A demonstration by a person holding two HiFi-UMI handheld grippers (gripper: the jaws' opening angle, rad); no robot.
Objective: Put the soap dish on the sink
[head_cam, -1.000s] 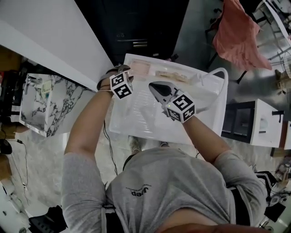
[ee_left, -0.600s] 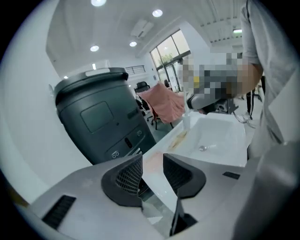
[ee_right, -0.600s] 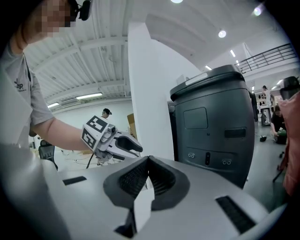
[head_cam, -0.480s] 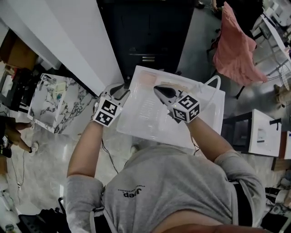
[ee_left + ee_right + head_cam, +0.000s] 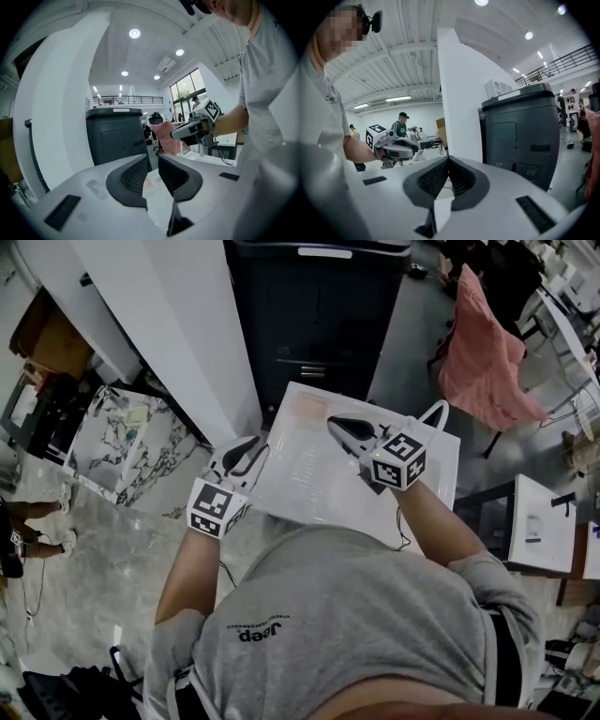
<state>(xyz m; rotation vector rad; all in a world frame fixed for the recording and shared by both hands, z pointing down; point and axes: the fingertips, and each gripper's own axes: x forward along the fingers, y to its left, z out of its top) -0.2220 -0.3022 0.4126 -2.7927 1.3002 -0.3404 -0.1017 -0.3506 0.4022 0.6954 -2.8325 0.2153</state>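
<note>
Left gripper (image 5: 152,163): jaws part-way apart with nothing between the pads, having just been closing on air; held off the sink's near-left corner, pointing almost level toward the bin.
Right gripper (image 5: 447,160): clenched, tips meeting, no object in the grip; held above the middle of the sink, also aimed roughly level.
Soap dish (image 5: 306,407): judged to be the pale pinkish patch lying on the far-left part of the sink; faint in the head view, so shape and exact seating hard to confirm. Well clear of both grippers.
Sink (image 5: 433,488): white, below and ahead of both grippers, touched by neither.
Surroundings: dark bin (image 5: 314,315) just behind the sink, white pillar (image 5: 178,324) to its left, pink cloth (image 5: 487,343) draped well off to the right.
Step in hand: by the look of it, placing finished and both tools drawn away from the dish; nothing carried.
Next move: probably none beyond a check that the dish sits flat and fully on the sink. If crooked, calls for reopening one gripper, coming back down over the far-left corner and nudging gently.
</note>
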